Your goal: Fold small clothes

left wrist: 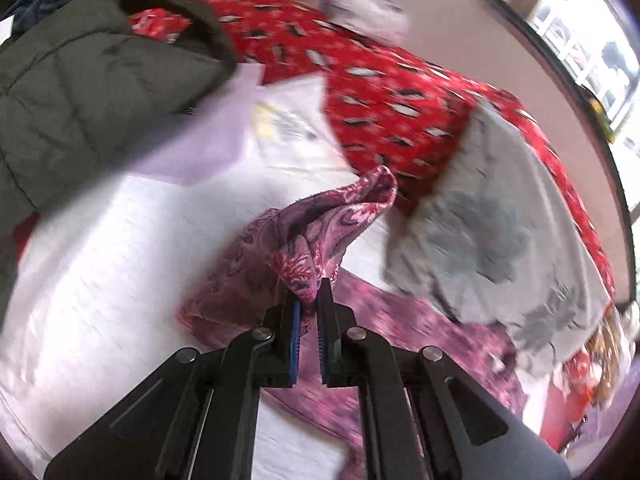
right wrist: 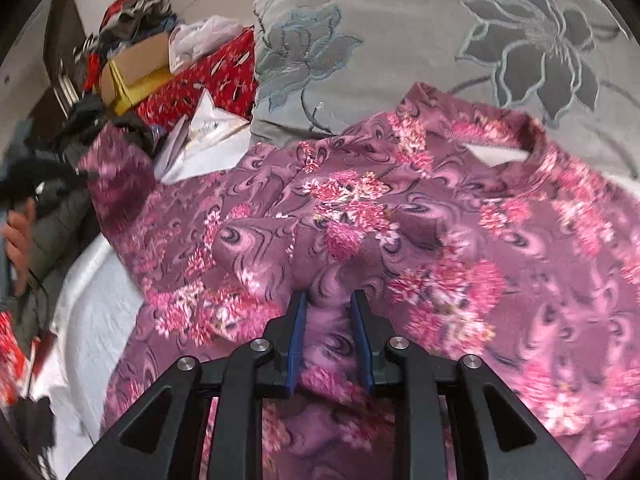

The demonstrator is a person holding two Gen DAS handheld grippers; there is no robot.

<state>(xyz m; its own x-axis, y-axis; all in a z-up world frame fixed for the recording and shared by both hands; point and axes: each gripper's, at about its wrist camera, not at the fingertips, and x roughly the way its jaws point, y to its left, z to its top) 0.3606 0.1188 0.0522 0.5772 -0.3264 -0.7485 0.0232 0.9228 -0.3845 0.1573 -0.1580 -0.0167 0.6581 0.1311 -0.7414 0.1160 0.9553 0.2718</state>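
The pink floral garment (right wrist: 400, 216) lies spread over a white sheet (right wrist: 88, 320), and everything else can be placed from it. In the right wrist view its neck opening points toward the grey flower-embroidered pillow (right wrist: 420, 32), which sits just beyond the collar and touches the garment's upper edge. The right gripper (right wrist: 328, 300) is down on the garment's lower middle, its jaws partly apart with a raised ridge of the pink cloth standing between the blue pads; whether the pads actually press on that ridge cannot be told. To the garment's left in this view, one corner of it is lifted off the sheet, blurred, next to a dark shape and a hand (right wrist: 18, 232) at the frame's edge. The left wrist view shows that corner closely: the left gripper (left wrist: 308, 300) has its jaws drawn almost together and pinches a bunched fold of the pink floral garment (left wrist: 304, 240), which rises from the fingertips into a peak above the sheet. Beyond the garment from there lie some white papers (left wrist: 288, 120), a red patterned cover (left wrist: 380, 92) and a dark quilted jacket (left wrist: 80, 100); the same grey pillow (left wrist: 500, 236) sits just to the garment's right.
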